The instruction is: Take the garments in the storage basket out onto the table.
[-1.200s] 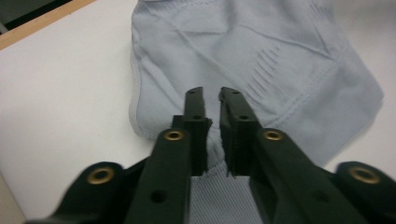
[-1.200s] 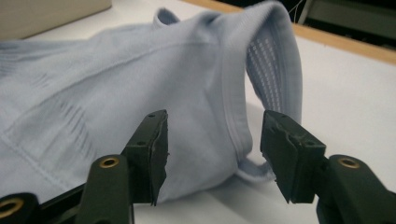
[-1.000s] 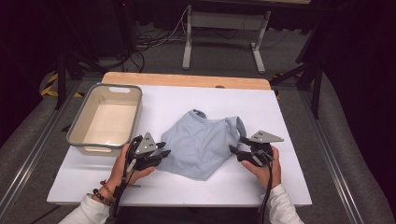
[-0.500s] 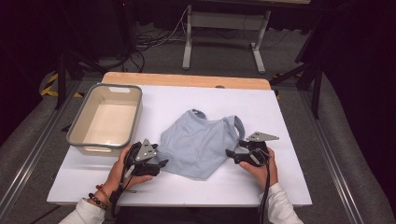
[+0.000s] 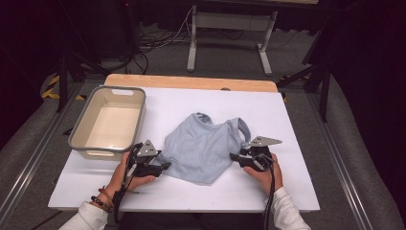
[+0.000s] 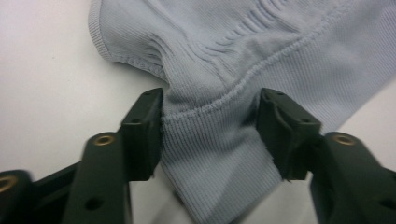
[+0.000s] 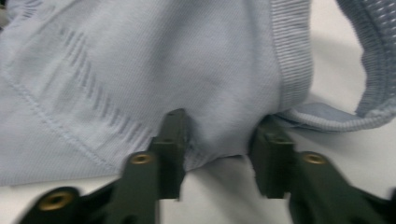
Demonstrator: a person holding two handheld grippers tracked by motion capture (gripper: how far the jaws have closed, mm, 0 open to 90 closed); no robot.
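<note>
Black jaws of the left gripper [image 6: 210, 135] stand half apart and have just been closing, with a hemmed corner of the pale blue top [image 5: 206, 148] between them, touching at the sides but not yet pinched flat. Across the cloth, the right gripper [image 7: 219, 149] has also been closing, and its jaws straddle the opposite edge. Between both hands the top lies flat on the white table [image 5: 292, 115], just beside the grey tub [image 5: 107, 122].

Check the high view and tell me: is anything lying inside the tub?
No, the tub beside the light blue top shows only its bare pale floor in the high view.
</note>
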